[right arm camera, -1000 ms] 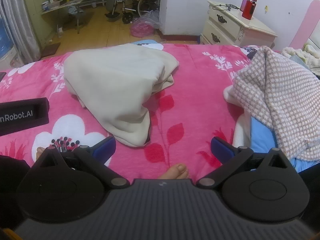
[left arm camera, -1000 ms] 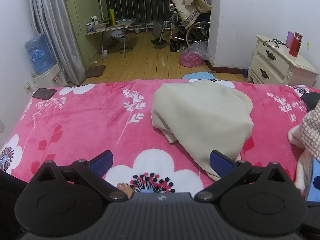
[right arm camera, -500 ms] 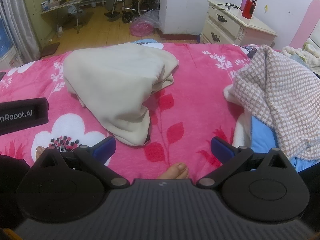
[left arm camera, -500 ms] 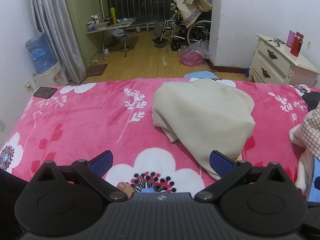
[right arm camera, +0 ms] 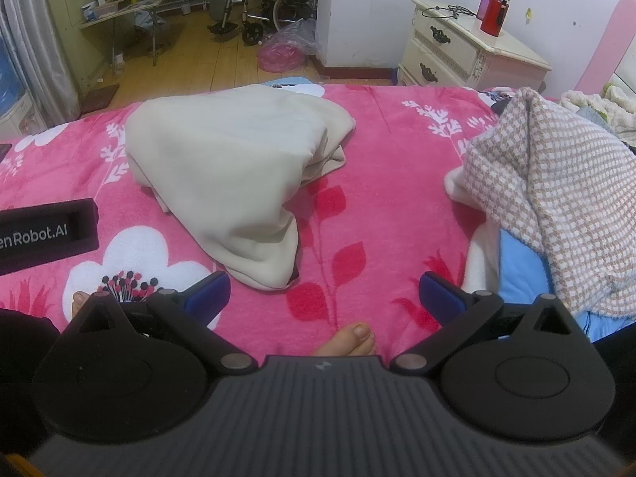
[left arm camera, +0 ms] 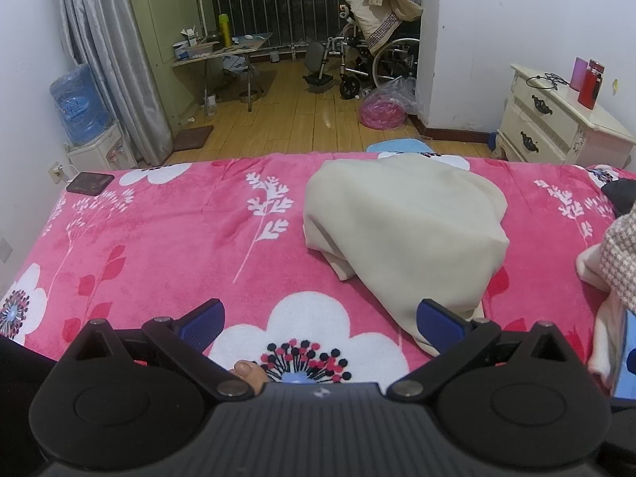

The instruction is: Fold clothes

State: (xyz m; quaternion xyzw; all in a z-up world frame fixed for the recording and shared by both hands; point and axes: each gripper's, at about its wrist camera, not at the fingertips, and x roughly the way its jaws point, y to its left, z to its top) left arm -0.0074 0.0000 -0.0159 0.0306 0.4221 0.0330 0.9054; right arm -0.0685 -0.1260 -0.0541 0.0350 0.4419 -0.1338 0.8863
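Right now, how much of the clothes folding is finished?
Done: nothing looks neatly folded. The cream garment lies in a loose heap on the pink bedspread. In hand: nothing; the left hand-held gripper and right hand-held gripper are open. Left: that, plus the checked pile.

- Left wrist view: low over the near edge of the pink floral bed cover (left arm camera: 167, 238), facing across the bed toward the balcony railing.
- Right wrist view: similar height, set further right, facing likewise.
- Shared: cream garment (left arm camera: 405, 238) (right arm camera: 234, 175), white nightstand (left arm camera: 556, 119) (right arm camera: 469, 51).
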